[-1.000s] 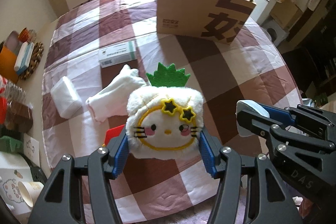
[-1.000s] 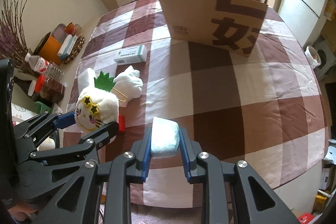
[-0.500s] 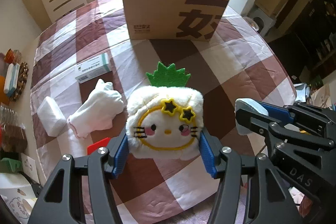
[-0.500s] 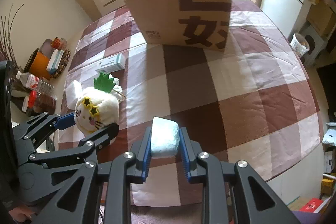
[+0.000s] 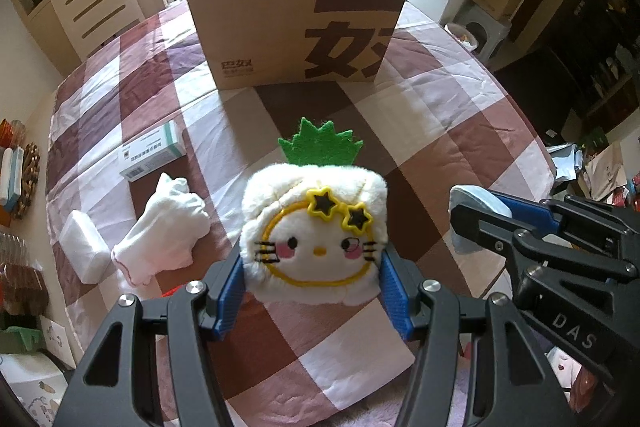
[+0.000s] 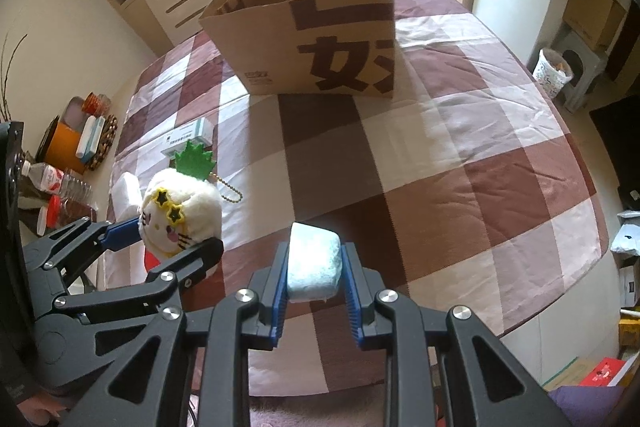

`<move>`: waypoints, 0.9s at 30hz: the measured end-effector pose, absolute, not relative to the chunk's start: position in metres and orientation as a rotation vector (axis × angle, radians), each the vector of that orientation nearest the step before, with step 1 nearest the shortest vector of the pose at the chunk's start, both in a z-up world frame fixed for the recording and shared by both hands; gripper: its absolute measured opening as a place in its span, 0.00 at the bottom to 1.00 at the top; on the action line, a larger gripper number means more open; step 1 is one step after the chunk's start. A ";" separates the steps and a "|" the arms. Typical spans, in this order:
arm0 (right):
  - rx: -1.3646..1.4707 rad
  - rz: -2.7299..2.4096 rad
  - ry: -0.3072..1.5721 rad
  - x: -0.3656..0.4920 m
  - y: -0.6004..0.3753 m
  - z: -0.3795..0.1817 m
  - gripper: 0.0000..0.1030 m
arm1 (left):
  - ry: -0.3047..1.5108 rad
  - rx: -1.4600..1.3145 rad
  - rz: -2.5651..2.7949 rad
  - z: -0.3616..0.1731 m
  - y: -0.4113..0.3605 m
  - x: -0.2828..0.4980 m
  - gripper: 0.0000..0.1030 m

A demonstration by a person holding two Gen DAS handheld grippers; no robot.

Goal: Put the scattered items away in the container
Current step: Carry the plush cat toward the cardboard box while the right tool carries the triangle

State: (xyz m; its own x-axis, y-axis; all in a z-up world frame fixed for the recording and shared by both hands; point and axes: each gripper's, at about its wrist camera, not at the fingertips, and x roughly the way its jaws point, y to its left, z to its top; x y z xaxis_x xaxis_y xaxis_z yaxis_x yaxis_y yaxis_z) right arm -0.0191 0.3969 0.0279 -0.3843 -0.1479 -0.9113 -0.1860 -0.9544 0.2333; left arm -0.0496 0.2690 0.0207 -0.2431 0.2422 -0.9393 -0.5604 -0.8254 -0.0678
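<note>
Left gripper (image 5: 314,291): jaws clamped on a white pineapple plush (image 5: 316,231), blue pads pressed into its two sides, face with yellow star glasses turned toward the camera, green felt crown pointing away from the jaws. In the right wrist view the same plush (image 6: 182,213) sits to the left of the right jaws, its bead chain dangling off the far side. Right gripper (image 6: 314,291): jaws narrow, closed on a pale blue-white tissue pack (image 6: 314,261) that sticks out forward past the pads; from the left wrist view this pack (image 5: 478,207) shows at the tip of the right gripper, to the right of the left jaws and clear of the plush. Both loads are held above the checked tablecloth (image 5: 440,131). Cardboard box (image 5: 298,15) stands open-topped straight ahead of both jaw pairs, well beyond them, printed side facing the cameras; interior contents cannot be seen. Still on the cloth, ahead and left of the left jaws: white cloth bundle (image 5: 162,231), with a white wrapped pack (image 5: 84,247) just beside it on its left, and a small white-and-green carton (image 5: 154,151) farther forward. A red object (image 5: 170,291) peeks out just left of the left jaw; identity unclear.
</note>
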 end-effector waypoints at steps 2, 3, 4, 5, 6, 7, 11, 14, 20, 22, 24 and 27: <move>-1.722 2.545 0.476 -0.020 0.401 0.028 0.24 | 0.389 -1.508 2.097 0.022 0.272 -0.052 0.59; -1.718 2.542 0.478 -0.020 0.403 0.029 0.24 | 0.391 -1.506 2.095 0.022 0.274 -0.053 0.59; -1.714 2.539 0.484 -0.021 0.405 0.029 0.24 | 0.391 -1.503 2.096 0.023 0.275 -0.055 0.59; -1.709 2.538 0.486 -0.022 0.407 0.030 0.24 | 0.391 -1.501 2.098 0.024 0.276 -0.057 0.59; -1.706 2.536 0.488 -0.023 0.408 0.030 0.24 | 0.392 -1.499 2.098 0.024 0.277 -0.058 0.59; -1.702 2.535 0.489 -0.024 0.410 0.030 0.24 | 0.392 -1.498 2.099 0.025 0.278 -0.061 0.59; -1.691 2.526 0.499 -0.031 0.417 0.030 0.24 | 0.399 -1.492 2.101 0.026 0.282 -0.069 0.59; -1.690 2.520 0.501 -0.036 0.422 0.029 0.24 | 0.401 -1.493 2.100 0.025 0.285 -0.075 0.59; -1.692 2.511 0.507 -0.049 0.428 0.026 0.24 | 0.410 -1.502 2.092 0.022 0.293 -0.089 0.59; -1.692 2.507 0.508 -0.052 0.431 0.025 0.24 | 0.413 -1.505 2.087 0.020 0.296 -0.094 0.59; -1.692 2.505 0.508 -0.056 0.433 0.024 0.24 | 0.414 -1.507 2.085 0.019 0.298 -0.098 0.59; -1.691 2.500 0.509 -0.062 0.437 0.023 0.24 | 0.422 -1.509 2.078 0.017 0.303 -0.105 0.59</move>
State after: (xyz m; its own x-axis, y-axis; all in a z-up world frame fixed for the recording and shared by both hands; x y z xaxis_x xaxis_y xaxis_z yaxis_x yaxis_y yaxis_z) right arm -0.0623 0.4372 0.0235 -0.3874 -0.1176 -0.9144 -0.2492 -0.9416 0.2266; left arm -0.1052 0.3035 0.0170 -0.2332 0.2351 -0.9436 -0.5849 -0.8091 -0.0571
